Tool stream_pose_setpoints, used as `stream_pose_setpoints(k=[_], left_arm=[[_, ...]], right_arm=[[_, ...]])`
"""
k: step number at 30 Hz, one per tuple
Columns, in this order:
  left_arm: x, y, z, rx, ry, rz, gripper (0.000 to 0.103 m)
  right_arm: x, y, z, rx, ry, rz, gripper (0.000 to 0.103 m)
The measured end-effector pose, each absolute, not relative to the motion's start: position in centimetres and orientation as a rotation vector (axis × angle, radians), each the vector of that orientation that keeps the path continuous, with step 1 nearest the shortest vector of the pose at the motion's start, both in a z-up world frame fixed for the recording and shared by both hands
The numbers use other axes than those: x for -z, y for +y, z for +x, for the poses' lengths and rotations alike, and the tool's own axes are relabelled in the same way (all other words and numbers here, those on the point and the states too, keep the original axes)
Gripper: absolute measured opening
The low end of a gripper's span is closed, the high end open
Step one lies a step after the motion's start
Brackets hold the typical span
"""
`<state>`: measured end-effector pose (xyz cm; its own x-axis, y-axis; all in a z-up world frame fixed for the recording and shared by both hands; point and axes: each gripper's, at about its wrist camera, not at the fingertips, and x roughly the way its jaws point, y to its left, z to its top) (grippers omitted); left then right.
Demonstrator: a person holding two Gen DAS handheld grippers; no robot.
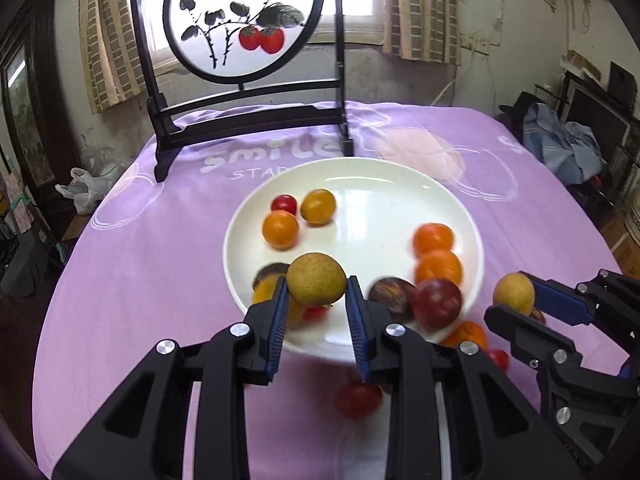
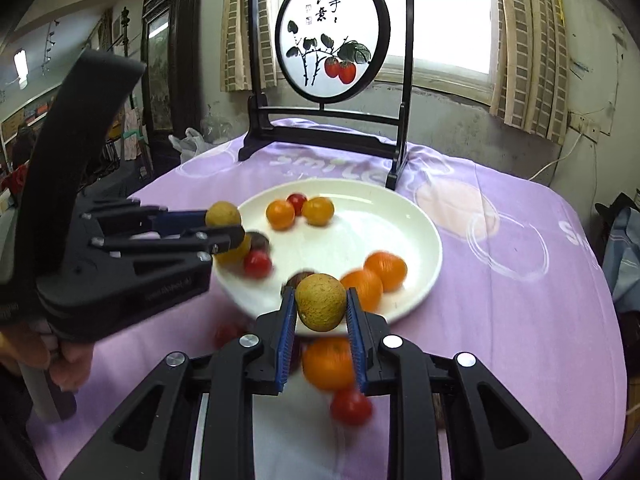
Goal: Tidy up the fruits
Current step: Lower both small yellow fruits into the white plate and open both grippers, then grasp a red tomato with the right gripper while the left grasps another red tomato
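A white plate (image 1: 360, 184) on the purple cloth holds several fruits: small oranges (image 1: 438, 266), yellow-orange tomatoes (image 1: 280, 229), a red cherry tomato (image 1: 284, 203) and dark plums (image 1: 437, 302). My left gripper (image 1: 317, 300) is shut on a yellow-green round fruit (image 1: 316, 284) above the plate's near rim. My right gripper (image 2: 321, 308) is shut on a second yellow-green fruit (image 2: 321, 302) over the plate's near edge (image 2: 424, 280); it also shows in the left wrist view (image 1: 516, 300). An orange (image 2: 330, 362) and red tomatoes (image 2: 351, 406) lie on the cloth below.
A black-framed round painted screen (image 1: 244, 16) stands at the table's far side behind the plate. The table's purple cloth (image 1: 140, 264) reaches the edges. A white plastic bag (image 1: 82, 190) lies off the left edge, and clothes (image 1: 564, 144) off the right.
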<state>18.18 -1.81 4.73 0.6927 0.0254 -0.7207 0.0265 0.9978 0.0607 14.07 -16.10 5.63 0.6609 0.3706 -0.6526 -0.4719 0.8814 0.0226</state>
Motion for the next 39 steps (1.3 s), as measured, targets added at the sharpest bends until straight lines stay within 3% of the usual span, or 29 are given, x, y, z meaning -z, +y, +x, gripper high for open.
stream_pose_setpoints(k=[12, 14, 18, 20, 26, 39], left_arm=[[-1.9, -0.5, 22.5, -0.051, 0.872, 0.040, 0.030], [-1.9, -0.5, 22.6, -0.057, 0.874, 0.031, 0.039], [-2.3, 0.1, 22.2, -0.100, 0.879, -0.018, 0.076], [-2.6, 0.3, 21.4, -0.105, 0.869, -0.048, 0.081], [-2.5, -0.8, 18.1, -0.045, 0.860, -0.014, 0.084], [0.9, -2.1, 11.2, 0.047, 0.875, 0.008, 0.086]], right_arm=[[-2.9, -13.9, 20.0, -0.448, 0.795, -0.037, 0.029], [-2.7, -14.0, 20.2, -0.433, 0.796, -0.028, 0.043], [-2.7, -15.3, 20.0, -0.416, 0.803, 0.016, 0.052], [-2.9, -16.2, 19.3, -0.406, 0.789, 0.027, 0.062], [-3.3, -19.1, 16.4, -0.402, 0.769, 0.067, 0.075], [0.6, -21.5, 10.0, -0.382, 0.881, -0.024, 0.076]])
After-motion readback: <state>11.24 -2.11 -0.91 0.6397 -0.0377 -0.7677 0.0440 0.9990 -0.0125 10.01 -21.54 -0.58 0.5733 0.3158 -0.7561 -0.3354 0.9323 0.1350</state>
